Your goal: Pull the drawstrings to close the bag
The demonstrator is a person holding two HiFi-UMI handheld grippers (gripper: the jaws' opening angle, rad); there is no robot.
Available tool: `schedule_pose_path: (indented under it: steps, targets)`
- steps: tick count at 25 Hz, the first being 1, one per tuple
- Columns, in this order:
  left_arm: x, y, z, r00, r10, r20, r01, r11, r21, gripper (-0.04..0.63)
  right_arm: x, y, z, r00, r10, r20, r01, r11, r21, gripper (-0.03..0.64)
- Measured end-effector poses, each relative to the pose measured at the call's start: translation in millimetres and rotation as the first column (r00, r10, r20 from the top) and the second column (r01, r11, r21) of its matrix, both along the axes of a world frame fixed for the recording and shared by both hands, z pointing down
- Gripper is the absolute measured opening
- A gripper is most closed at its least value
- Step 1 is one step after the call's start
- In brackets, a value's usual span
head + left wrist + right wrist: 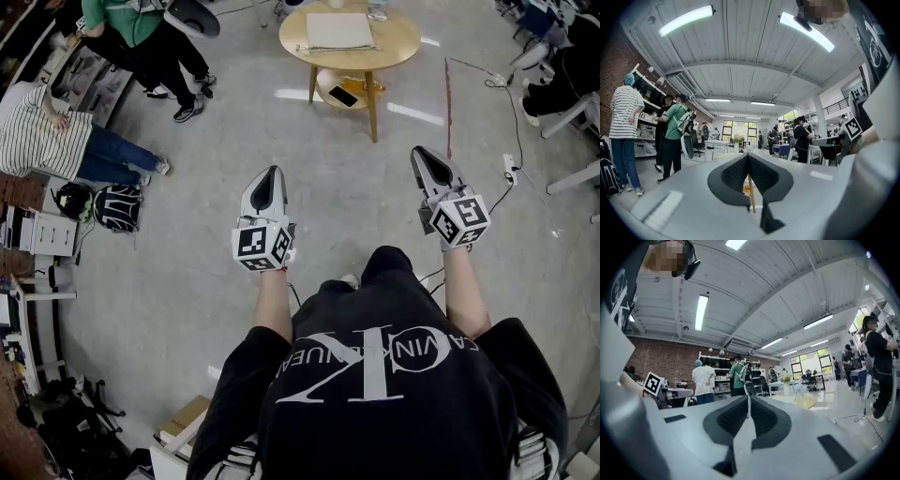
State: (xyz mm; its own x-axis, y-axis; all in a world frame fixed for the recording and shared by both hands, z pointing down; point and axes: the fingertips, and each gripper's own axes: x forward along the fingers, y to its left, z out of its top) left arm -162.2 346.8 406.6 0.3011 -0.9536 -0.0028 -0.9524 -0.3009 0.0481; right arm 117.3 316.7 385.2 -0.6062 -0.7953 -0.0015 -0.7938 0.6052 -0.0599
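We've got both tongs clenched rn, nothing in either. Left tongs (273, 173) and right tongs (420, 155) are held out level over the floor (356, 206), well apart from each other. In each gripper view the jaws meet tip to tip w/ no gap. The round wooden counter (398, 49) sits at 12 o'clock in the head view, well clear of both tongs. A flat pale thing (339, 31) lies on it, prob the bag, but we can't make out drawstrings. Person in stripes (37, 131) at 9 o'clock, person in green (141, 28) at 10.
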Motion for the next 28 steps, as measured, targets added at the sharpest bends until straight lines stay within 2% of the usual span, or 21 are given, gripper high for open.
schedule_pose_path:
  steps: [5, 13, 23, 24, 25, 26, 28]
  targets:
    - [0.1, 2.2, -1.6, 1.0, -0.015, 0.01, 0.015, 1.0, 0.014, 0.009, 3.4, 0.5, -0.8, 1.0, 0.002, -0.032, -0.001, 1.0, 0.02, 0.031]
    - [-0.7, 9.0, 0.3, 1.0, -0.01, -0.001, 0.01, 1.0, 0.015, 0.011, 5.0, 6.8, 2.0, 0.999, 0.021, -0.025, -0.021, 1.0, 0.018, 0.026]
    - [-18.0, 16.9, -7.8, 1.0, -0.015, -0.018, 0.016, 0.999, 0.041, 0.012, 11.6, 14.2, -10.2, 0.996, 0.079, 0.033, -0.08, 0.996, 0.043, 0.029]
    - [-21.2, 16.4, -10.2, 1.0, -0.018, -0.022, 0.019, 0.999, 0.043, 0.014, 13.3, 13.1, -13.0, 0.995, 0.086, 0.04, -0.088, 0.995, 0.043, 0.048]
    - [-24.0, 15.8, -12.4, 0.999, -0.019, -0.026, 0.021, 0.999, 0.045, 0.015, 15.2, 11.9, -15.6, 0.995, 0.092, 0.048, -0.094, 0.995, 0.04, 0.109]
    - [-26.3, 15.4, -13.9, 0.999, -0.022, -0.031, 0.024, 0.999, 0.043, 0.036, 17.4, 11.0, -17.7, 0.994, 0.098, 0.056, -0.1, 0.994, 0.037, 0.138]
    - [-28.8, 14.6, -14.3, 0.998, -0.027, -0.049, 0.029, 0.999, 0.034, 0.081, 22.8, 9.9, -19.7, 0.992, 0.112, 0.06, -0.113, 0.993, 0.028, 0.146]
